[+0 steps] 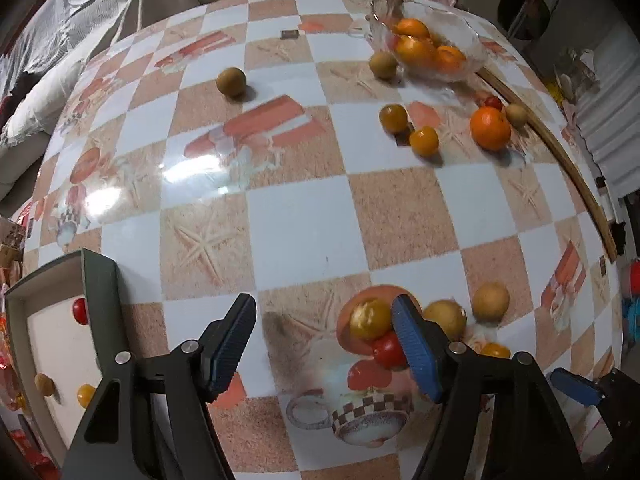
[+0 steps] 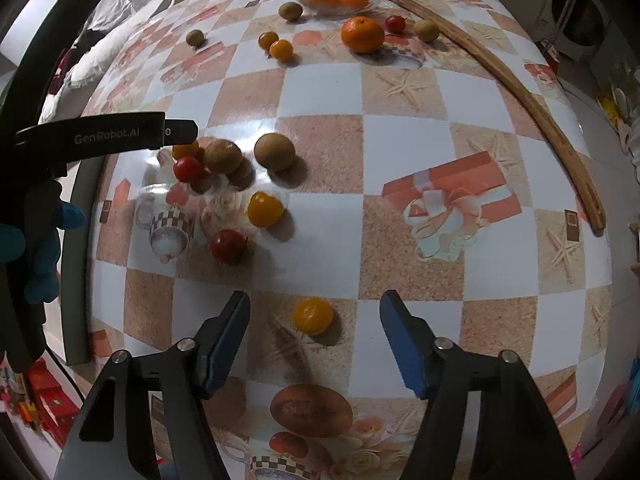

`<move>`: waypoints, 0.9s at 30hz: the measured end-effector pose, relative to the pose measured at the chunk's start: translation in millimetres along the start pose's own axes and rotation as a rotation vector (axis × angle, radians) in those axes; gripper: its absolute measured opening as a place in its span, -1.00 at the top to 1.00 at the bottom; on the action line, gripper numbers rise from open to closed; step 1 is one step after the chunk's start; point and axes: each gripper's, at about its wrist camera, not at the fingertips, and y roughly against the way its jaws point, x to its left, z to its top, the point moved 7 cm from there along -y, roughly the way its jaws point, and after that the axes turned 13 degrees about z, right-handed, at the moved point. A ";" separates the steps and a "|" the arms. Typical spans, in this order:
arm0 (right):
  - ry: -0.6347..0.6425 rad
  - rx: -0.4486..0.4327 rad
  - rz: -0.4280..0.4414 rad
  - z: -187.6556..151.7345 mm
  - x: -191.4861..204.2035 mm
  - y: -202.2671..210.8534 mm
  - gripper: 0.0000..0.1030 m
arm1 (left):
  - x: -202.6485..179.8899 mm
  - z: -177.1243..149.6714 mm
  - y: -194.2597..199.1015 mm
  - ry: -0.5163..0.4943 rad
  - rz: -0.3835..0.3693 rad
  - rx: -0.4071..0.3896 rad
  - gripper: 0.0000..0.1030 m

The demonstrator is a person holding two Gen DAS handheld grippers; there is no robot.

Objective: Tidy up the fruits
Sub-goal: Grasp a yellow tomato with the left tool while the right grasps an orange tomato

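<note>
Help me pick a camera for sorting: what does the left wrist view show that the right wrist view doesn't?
Only the left wrist view shows the inside of the grey tray, holding a red tomato and two other small fruits.

Only the right wrist view shows the yellow tomato lying between the open right gripper fingers, untouched.

Both show the glass bowl of oranges, the loose orange, the wooden stick and the checkered tablecloth.
</note>
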 end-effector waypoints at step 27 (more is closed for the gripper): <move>-0.059 -0.020 0.072 5.8 1.0 1.3 0.55 | 0.5 -11.9 20.6 0.036 -0.087 -0.030 0.51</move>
